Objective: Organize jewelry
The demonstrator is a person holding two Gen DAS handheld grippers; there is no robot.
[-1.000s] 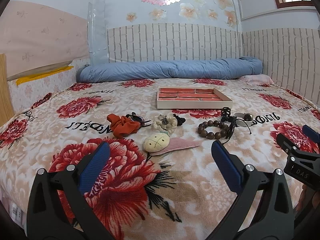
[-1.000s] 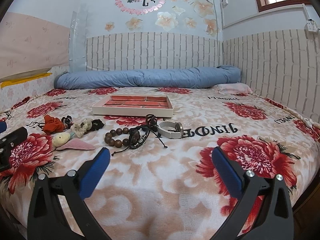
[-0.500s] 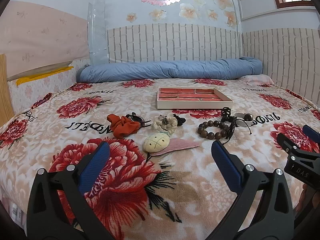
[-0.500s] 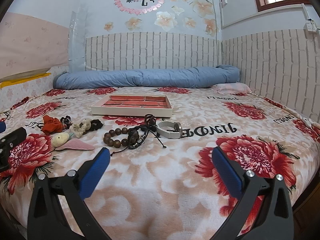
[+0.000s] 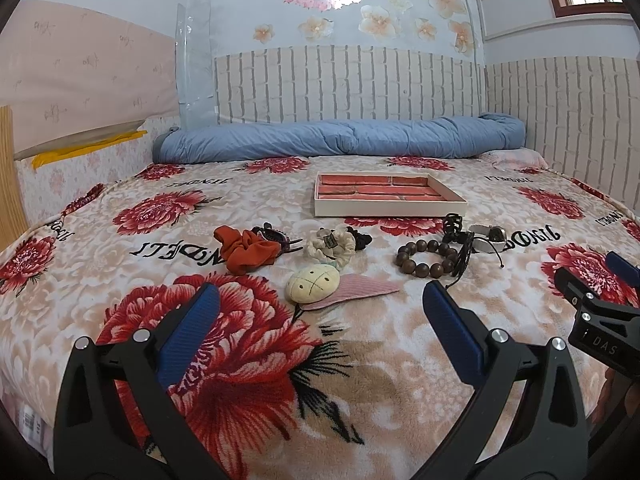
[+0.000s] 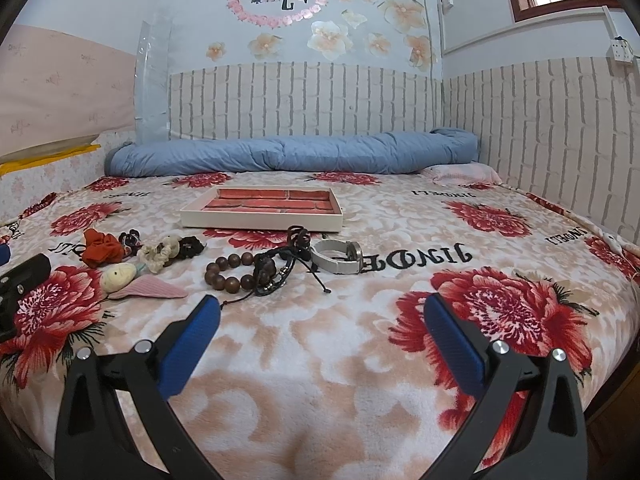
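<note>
- The jewelry lies in a loose row on the flowered blanket [image 5: 120, 264], in front of the tray [image 5: 390, 198]; nothing is in the tray.
- The tray is shallow, with a cream wall and red compartments inside, and it stands further back on the bed, apart from the row.
- The wooden bead bracelet [image 5: 426, 258] lies near the middle right, touching a bundle of black cords [image 5: 460, 246] on its right side.
- The white watch [image 6: 338, 256] lies just beside the cords, on the right end of the row.
- The cream scrunchie [image 5: 332, 245] is left of the beads, with a black hair tie [image 5: 360, 237] touching it behind.
- The orange scrunchie [image 5: 246, 249] is at the left end, and a dark hair clip [image 5: 276, 236] lies against it.
- A cream round hair clip [image 5: 312, 283] on a pink leaf shape lies nearer to the camera than the scrunchies.
- The left gripper [image 5: 320, 320] is spread wide and holds nothing; it hovers over the blanket, near the round clip.
- The right gripper [image 6: 322, 322] is also spread wide and empty, in front of the beads and the watch.
- A rolled blue quilt [image 6: 292, 156] lies along the far wall.
</note>
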